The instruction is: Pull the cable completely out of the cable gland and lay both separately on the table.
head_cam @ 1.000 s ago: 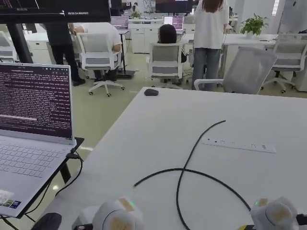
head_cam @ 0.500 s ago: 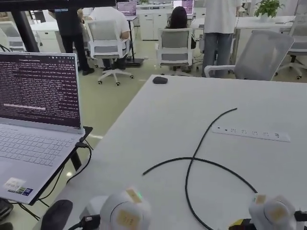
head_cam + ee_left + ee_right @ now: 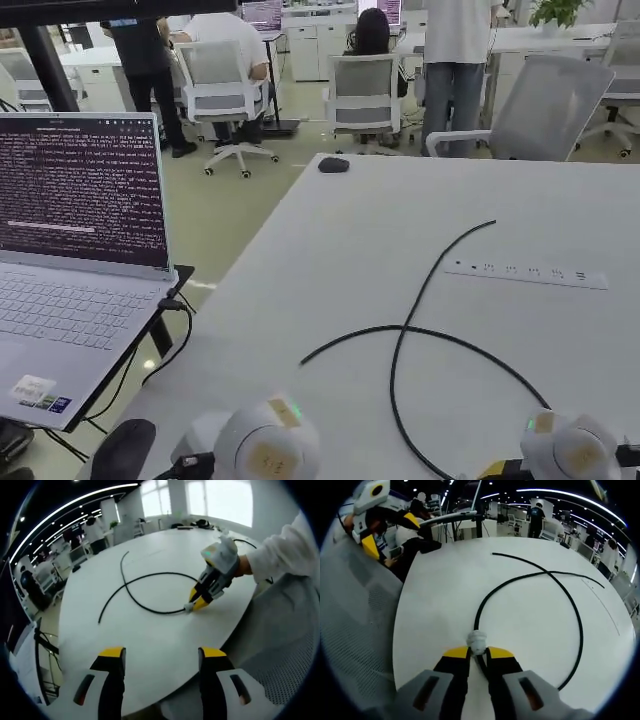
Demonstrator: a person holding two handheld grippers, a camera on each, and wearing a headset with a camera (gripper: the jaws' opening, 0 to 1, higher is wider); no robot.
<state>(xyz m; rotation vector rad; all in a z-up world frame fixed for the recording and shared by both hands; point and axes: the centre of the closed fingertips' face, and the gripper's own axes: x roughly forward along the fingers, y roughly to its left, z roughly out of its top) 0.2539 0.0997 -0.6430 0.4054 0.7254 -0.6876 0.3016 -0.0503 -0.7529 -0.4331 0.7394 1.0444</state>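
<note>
While the cable [image 3: 560, 587] loops over the bench [image 3: 440, 590], the right gripper [image 3: 479, 655] grips it
Fingers [image 3: 456, 655] closed on the cable just behind the cable gland [image 3: 477, 641]; left gripper [image 3: 161, 654] open-fingered, empty

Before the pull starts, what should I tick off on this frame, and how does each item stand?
1. Right tongs shut on the cable just behind the cable gland: ok.
2. Left tongs open, holding nothing: ok.
3. Left tongs at the gland for a counter-hold: not ok, they hang apart from it near the table edge.
4. Cable loose on the table, nothing resting on it: ok.
5. Cable out of the gland: not ok.
6. Gland nut loosened: cannot tell.
</note>
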